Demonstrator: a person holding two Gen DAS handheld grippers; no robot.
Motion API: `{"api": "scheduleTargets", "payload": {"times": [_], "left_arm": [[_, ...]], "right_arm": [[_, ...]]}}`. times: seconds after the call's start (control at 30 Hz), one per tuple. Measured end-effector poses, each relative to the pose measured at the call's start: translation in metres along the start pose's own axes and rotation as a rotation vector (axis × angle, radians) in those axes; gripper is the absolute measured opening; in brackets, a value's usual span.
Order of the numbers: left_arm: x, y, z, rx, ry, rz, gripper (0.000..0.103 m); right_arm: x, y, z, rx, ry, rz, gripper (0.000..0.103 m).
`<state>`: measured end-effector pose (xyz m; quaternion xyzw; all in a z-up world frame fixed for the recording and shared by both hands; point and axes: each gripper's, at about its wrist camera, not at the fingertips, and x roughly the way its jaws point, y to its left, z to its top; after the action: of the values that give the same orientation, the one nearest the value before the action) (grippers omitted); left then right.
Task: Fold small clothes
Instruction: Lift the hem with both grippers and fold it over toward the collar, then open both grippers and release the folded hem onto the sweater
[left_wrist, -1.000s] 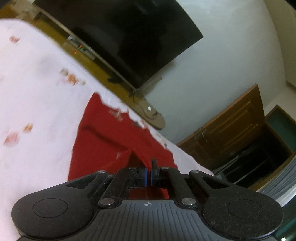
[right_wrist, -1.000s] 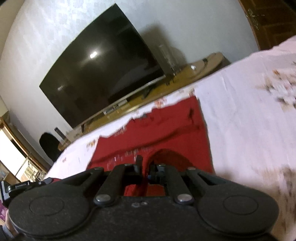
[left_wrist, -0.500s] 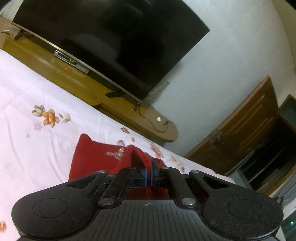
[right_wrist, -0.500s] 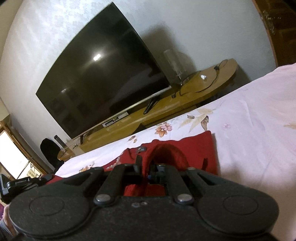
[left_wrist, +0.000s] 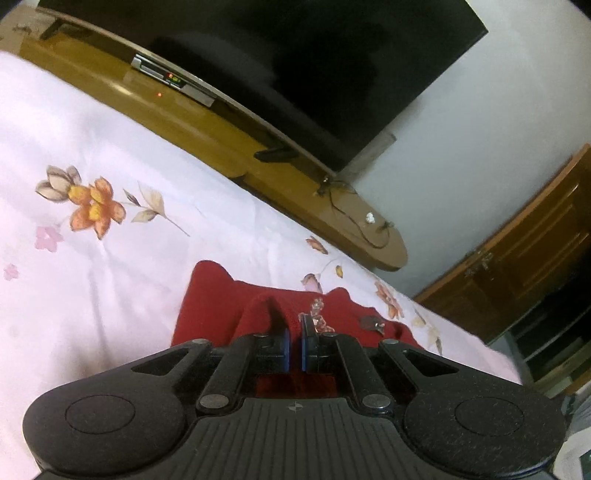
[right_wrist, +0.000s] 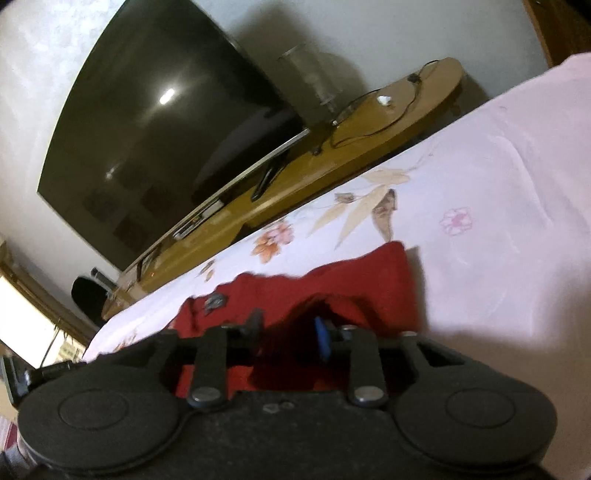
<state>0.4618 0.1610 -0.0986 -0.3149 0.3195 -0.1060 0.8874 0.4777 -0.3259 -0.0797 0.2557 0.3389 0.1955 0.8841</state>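
Left gripper (left_wrist: 294, 334): jaws nearly together, blue pads pinching a raised fold of the red garment (left_wrist: 207, 306); only a thin strip of red between the pads.
Garment seen from the left wrist: lying on the bed sheet (left_wrist: 110, 280), spread ahead of and to both sides of the left jaws; a humped fold rising straight into the jaws; a rounded corner ahead and to the left of them; small glittery decoration just ahead and to the right of the jaw tips.
Right gripper (right_wrist: 288, 330): jaws parted, having just been opening; red cloth bunched in the gap between them, a blue pad visible on the right jaw; whether the pads touch the cloth: cannot tell, blurred.
Garment seen from the right wrist (right_wrist: 354, 277): lying flat on the sheet directly ahead of the right jaws, reaching further to the left than to the right; its far edge running across in front of the jaw tips; dark hollow of cloth right at the jaws.
Beyond the jaws: edge of the bed, then a wooden TV stand (left_wrist: 229, 147), then a dark television (right_wrist: 155, 122) against a white wall.
Far right of the left jaws: wooden door (left_wrist: 524, 266).
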Motion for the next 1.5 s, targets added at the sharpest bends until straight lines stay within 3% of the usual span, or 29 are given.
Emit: {"api": "scheduleTargets", "payload": {"times": [0.2,0.27,0.37,0.43,0.47,0.57,0.7,0.87,0.9,0.93,0.97,1.17,1.3,1.4,1.5], "left_arm": [[0.015,0.006,-0.009,0.042,-0.024,-0.002,0.005],[0.018,0.005,-0.008,0.058,-0.022,-0.002,0.011],[0.022,0.002,-0.003,0.074,-0.026,-0.002,0.035],[0.02,-0.002,-0.001,0.092,-0.061,-0.001,0.065],[0.018,-0.004,0.0,0.1,-0.077,-0.002,0.066],[0.018,-0.005,0.003,0.126,-0.069,0.012,0.066],[0.029,-0.013,0.005,0.256,0.015,0.098,0.063],[0.043,-0.037,0.005,0.443,0.079,0.234,0.032],[0.043,-0.04,0.007,0.454,0.075,0.253,0.012],[0.042,-0.04,0.008,0.439,0.064,0.254,0.007],[0.039,-0.041,0.008,0.43,0.038,0.261,0.006],[0.014,-0.051,-0.003,0.453,-0.133,0.261,0.005],[0.012,-0.057,0.006,0.463,-0.189,0.278,0.005],[0.028,-0.051,0.004,0.458,-0.132,0.331,0.005],[0.045,-0.046,0.001,0.467,-0.064,0.384,0.005]], "right_arm": [[0.001,-0.008,-0.002,-0.001,-0.077,0.051,0.056],[0.0,-0.01,0.002,-0.001,-0.105,0.06,0.062],[0.0,-0.006,0.004,-0.028,-0.116,0.059,0.068],[0.0,-0.005,0.005,-0.031,-0.119,0.062,0.068],[0.0,-0.005,0.005,-0.032,-0.123,0.057,0.068],[0.003,-0.003,0.004,-0.047,-0.113,0.03,0.068],[0.014,0.008,0.004,-0.146,-0.071,-0.063,0.065],[0.042,0.034,-0.003,-0.358,0.038,-0.219,0.054],[0.048,0.04,-0.005,-0.41,0.053,-0.253,0.052],[0.051,0.046,-0.007,-0.456,0.056,-0.279,0.038],[0.052,0.05,-0.009,-0.486,0.05,-0.296,0.022],[0.03,0.062,-0.012,-0.529,-0.075,-0.299,0.011],[0.019,0.06,-0.004,-0.505,-0.154,-0.288,0.011],[0.028,0.052,-0.005,-0.505,-0.144,-0.332,0.01],[0.053,0.034,-0.008,-0.46,-0.043,-0.395,0.009]]}}
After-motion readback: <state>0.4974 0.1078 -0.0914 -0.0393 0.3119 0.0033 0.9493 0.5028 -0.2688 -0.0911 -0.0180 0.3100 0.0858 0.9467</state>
